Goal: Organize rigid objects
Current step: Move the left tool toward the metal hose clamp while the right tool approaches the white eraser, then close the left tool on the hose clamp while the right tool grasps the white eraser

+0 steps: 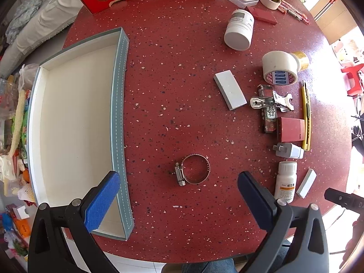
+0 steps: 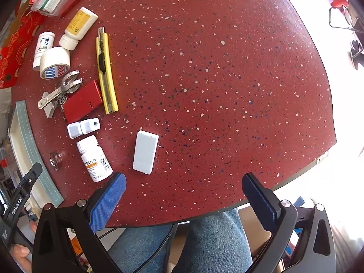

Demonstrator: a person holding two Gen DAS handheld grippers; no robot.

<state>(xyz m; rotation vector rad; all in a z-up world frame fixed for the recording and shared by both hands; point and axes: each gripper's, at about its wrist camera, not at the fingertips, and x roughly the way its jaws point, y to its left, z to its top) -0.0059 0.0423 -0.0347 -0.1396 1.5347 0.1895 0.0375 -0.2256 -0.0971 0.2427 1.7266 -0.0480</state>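
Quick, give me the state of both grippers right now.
Left gripper: open, holding nothing, above the hose clamp.
Right gripper: open, holding nothing, near the white block.

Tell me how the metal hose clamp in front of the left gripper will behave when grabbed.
The hose clamp lies flat as a thin open ring, so it probably slides before the pads bite. Its band looks springy and may flex. The screw housing makes it likely lopsided.

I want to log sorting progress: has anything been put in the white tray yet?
No. In the left wrist view the white tray shows only its bare floor, while the hose clamp lies on the table.
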